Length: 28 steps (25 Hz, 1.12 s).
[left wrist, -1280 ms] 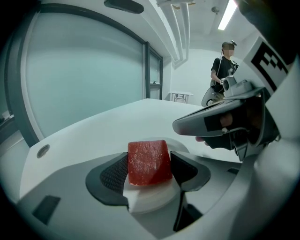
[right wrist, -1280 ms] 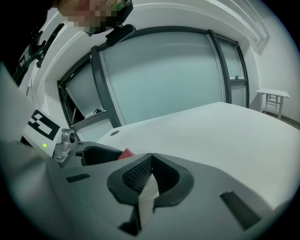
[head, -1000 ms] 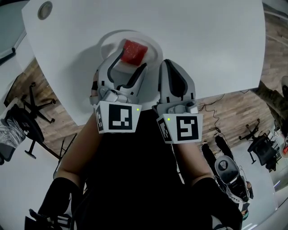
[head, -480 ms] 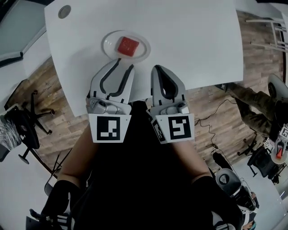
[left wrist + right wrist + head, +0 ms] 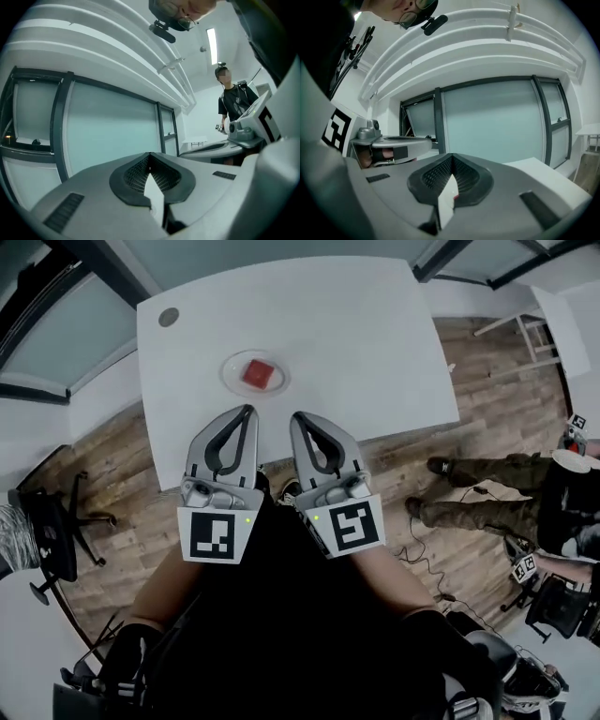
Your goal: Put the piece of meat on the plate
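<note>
In the head view a red piece of meat (image 5: 258, 373) lies on a clear round plate (image 5: 236, 382) on the white table (image 5: 356, 343). My left gripper (image 5: 248, 411) is raised well above and on the near side of the plate, its jaws shut with nothing between them. My right gripper (image 5: 297, 417) is beside it, also shut and empty. In the left gripper view the left gripper (image 5: 150, 155) has its pads together, pointing level at a glass wall. In the right gripper view the right gripper (image 5: 451, 157) looks the same.
A grey disc (image 5: 168, 316) is set into the table's far left corner. An office chair (image 5: 42, 535) stands on the wooden floor at left. A person's legs (image 5: 487, 488) are at right. Another person (image 5: 234, 101) stands across the room.
Both grippers have risen and drawn back from the plate. The left jaws, open beside the meat a second ago, have shut. The meat stays on the plate, which looks much smaller now.
</note>
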Each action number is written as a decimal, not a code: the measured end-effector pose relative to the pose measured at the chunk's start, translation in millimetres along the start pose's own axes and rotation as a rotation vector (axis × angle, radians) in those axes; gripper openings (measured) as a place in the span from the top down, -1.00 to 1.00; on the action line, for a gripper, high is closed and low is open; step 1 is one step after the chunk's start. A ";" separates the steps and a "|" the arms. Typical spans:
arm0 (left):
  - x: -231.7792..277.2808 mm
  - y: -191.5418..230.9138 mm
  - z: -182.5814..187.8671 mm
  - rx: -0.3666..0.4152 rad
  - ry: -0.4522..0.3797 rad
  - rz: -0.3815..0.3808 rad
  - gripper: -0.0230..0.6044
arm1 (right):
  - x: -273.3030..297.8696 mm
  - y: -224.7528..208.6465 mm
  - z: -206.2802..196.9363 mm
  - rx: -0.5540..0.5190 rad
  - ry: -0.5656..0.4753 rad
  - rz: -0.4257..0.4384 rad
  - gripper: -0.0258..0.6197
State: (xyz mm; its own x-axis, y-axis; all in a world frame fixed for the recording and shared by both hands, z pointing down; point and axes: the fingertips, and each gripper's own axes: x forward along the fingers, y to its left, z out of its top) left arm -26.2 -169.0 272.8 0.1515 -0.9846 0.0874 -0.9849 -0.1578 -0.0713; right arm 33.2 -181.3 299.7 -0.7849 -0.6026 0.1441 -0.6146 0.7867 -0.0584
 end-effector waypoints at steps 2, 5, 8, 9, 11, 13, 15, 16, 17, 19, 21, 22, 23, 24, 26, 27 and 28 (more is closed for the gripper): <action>-5.7 -7.2 17.2 -0.007 -0.042 -0.002 0.92 | -10.4 2.0 23.8 -0.016 -0.088 0.004 0.91; -9.9 -16.0 31.1 0.001 -0.079 -0.015 0.92 | -23.8 1.3 38.1 -0.029 -0.137 -0.002 0.91; -8.8 -14.8 37.0 0.002 -0.089 -0.014 0.92 | -27.9 -1.0 47.3 -0.043 -0.164 -0.012 0.91; -8.5 -15.3 40.2 0.005 -0.097 -0.012 0.92 | -30.3 -1.9 51.3 -0.049 -0.174 -0.015 0.91; -10.8 -20.6 48.1 0.017 -0.117 -0.010 0.92 | -38.5 -2.8 59.3 -0.064 -0.196 -0.018 0.91; -15.3 -27.6 53.1 0.025 -0.121 -0.011 0.92 | -46.6 -2.4 63.9 -0.082 -0.210 -0.016 0.91; -18.6 -31.1 56.6 0.036 -0.126 -0.012 0.92 | -51.1 -2.0 64.1 -0.093 -0.205 -0.019 0.91; -19.2 -31.6 58.8 0.042 -0.135 -0.012 0.92 | -52.4 -1.8 64.3 -0.100 -0.205 -0.018 0.91; -19.3 -31.5 61.3 0.047 -0.147 -0.009 0.92 | -53.3 -1.4 66.2 -0.105 -0.212 -0.016 0.91; -19.9 -32.1 64.2 0.056 -0.163 -0.006 0.92 | -55.0 -1.0 71.9 -0.102 -0.237 -0.020 0.91; -21.4 -34.5 65.0 0.063 -0.170 -0.011 0.92 | -57.3 -0.9 74.6 -0.097 -0.255 -0.025 0.91; -22.9 -35.9 65.2 0.065 -0.171 -0.014 0.92 | -59.1 -0.6 74.6 -0.100 -0.258 -0.028 0.91; -24.9 -37.2 65.3 0.065 -0.172 -0.018 0.92 | -61.1 0.2 74.9 -0.103 -0.260 -0.030 0.91; -26.9 -38.4 65.6 0.065 -0.172 -0.020 0.92 | -63.2 1.1 76.4 -0.105 -0.265 -0.032 0.92; -29.4 -40.5 66.1 0.064 -0.168 -0.022 0.92 | -66.6 1.9 79.6 -0.109 -0.272 -0.036 0.91; -30.0 -41.7 66.6 0.064 -0.167 -0.022 0.92 | -68.1 1.7 80.5 -0.112 -0.273 -0.037 0.92; -30.6 -42.8 67.2 0.063 -0.166 -0.024 0.92 | -69.5 1.3 81.1 -0.115 -0.273 -0.038 0.91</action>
